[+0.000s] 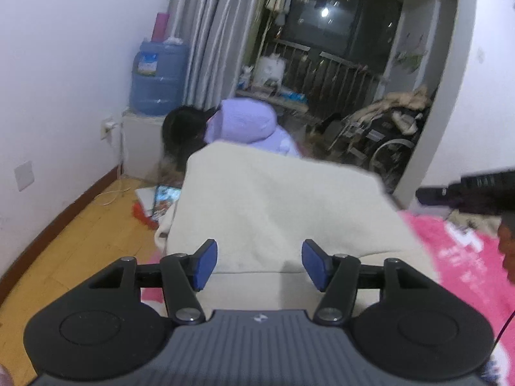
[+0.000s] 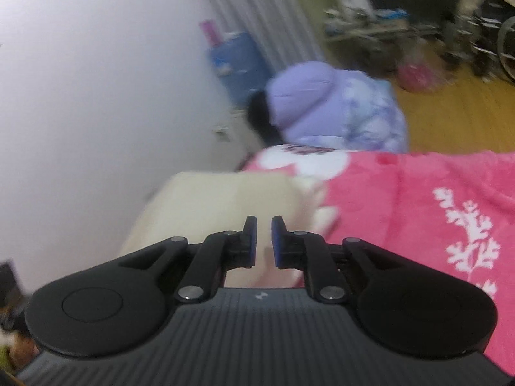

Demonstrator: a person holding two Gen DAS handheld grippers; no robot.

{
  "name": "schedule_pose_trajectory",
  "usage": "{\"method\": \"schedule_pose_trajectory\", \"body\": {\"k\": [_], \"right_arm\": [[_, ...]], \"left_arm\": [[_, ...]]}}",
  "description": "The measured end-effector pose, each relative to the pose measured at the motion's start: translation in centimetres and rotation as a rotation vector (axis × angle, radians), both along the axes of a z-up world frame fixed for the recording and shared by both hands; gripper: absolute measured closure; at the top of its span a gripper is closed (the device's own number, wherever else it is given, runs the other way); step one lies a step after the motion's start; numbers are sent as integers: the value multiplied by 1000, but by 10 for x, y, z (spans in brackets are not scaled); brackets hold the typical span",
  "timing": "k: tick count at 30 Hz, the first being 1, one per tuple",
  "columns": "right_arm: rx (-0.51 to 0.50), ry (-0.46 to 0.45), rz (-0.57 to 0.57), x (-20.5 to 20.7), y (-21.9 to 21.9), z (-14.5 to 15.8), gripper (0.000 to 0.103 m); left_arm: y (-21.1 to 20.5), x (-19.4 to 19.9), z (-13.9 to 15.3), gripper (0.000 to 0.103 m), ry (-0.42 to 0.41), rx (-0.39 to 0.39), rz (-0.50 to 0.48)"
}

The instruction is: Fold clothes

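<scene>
while the left gripper hangs with its blue pads spread wide over the cream garment, nothing sits between them. that garment lies folded on the pink blanket. the right gripper has its fingers nearly together, a narrow gap left, above the cream garment beside the blanket; whether it pinches cloth i cannot tell.
</scene>
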State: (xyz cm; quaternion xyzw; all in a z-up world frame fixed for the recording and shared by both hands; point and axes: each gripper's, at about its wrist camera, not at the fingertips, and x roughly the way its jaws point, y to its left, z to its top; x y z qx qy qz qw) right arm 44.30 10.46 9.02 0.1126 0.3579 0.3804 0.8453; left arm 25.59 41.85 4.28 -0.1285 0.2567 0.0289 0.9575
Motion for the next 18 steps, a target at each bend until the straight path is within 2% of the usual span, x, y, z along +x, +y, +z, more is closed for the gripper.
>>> {"method": "schedule_pose_trajectory", "body": {"k": [2, 5, 6, 7, 9, 10, 13, 16, 18], "right_arm": [[-8, -22, 79, -25, 10, -2, 93], [-54, -52, 194, -58, 35, -16, 92], [-79, -77, 178, -66, 42, -24, 91], [-88, -99, 165, -70, 45, -29, 91], [-76, -81, 148, -72, 43, -25, 91], [-69, -48, 137, -70, 41, -21, 89], [-21, -69, 156, -85, 29, -4, 88], [-60, -70, 228, -104, 39, -14, 88], [-135, -53, 221, -108, 56, -37, 88]], "left_arm": [[-14, -12, 4, 39, -5, 50, -57], [-36, -20, -5, 38, 13, 167, -98], [-40, -19, -8, 37, 26, 185, -100], [-39, -18, -11, 36, 34, 180, -97], [-34, -16, -14, 30, 45, 156, -88], [-33, -17, -11, 30, 45, 150, -86], [-34, -26, 0, 34, 40, 140, -82], [-48, -26, -8, 33, 72, 243, -97], [-51, -22, -12, 32, 102, 239, -98]]}}
